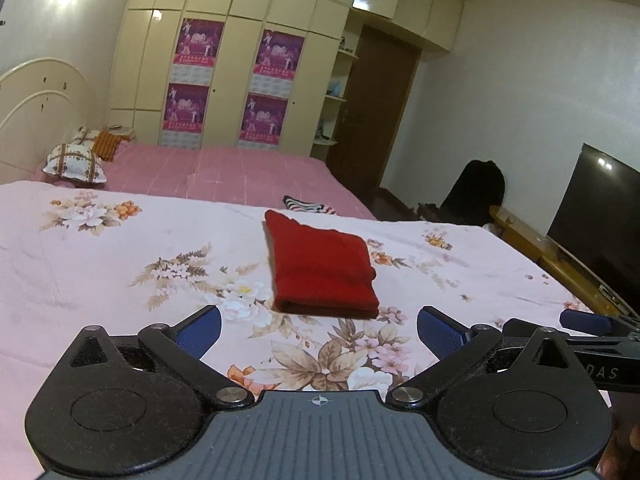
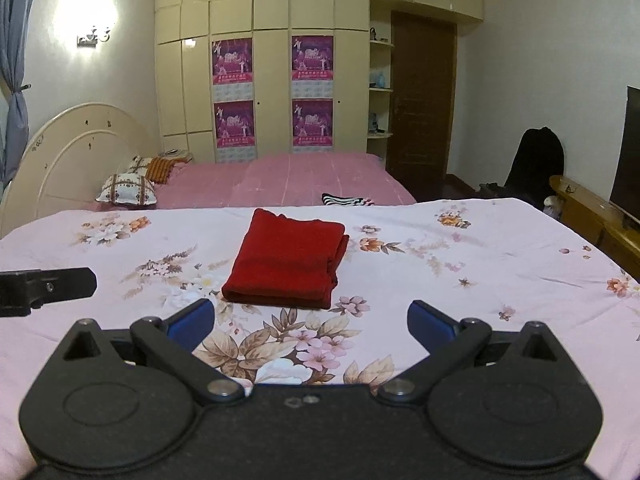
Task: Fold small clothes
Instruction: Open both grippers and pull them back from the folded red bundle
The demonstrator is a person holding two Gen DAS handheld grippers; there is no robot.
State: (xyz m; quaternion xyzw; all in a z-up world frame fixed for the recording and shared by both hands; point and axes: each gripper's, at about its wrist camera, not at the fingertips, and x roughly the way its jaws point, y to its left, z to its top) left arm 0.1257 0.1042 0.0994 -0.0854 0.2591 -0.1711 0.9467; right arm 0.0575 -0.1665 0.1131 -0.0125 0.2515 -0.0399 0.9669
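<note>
A red garment [image 1: 320,270] lies folded into a neat rectangle on the floral pink sheet [image 1: 120,260]; it also shows in the right wrist view [image 2: 286,260]. My left gripper [image 1: 318,332] is open and empty, a short way in front of the garment's near edge. My right gripper [image 2: 312,322] is open and empty, also just short of the garment. The right gripper's finger shows at the right edge of the left wrist view [image 1: 580,320], and the left gripper's finger shows at the left edge of the right wrist view [image 2: 52,286].
A striped black-and-white garment [image 2: 346,200] lies behind the red one on the pink bedspread [image 2: 280,180]. Pillows [image 2: 128,188] sit by the headboard. A wardrobe, a brown door [image 2: 420,108], a dark chair and a TV [image 1: 592,220] on a wooden stand are beyond.
</note>
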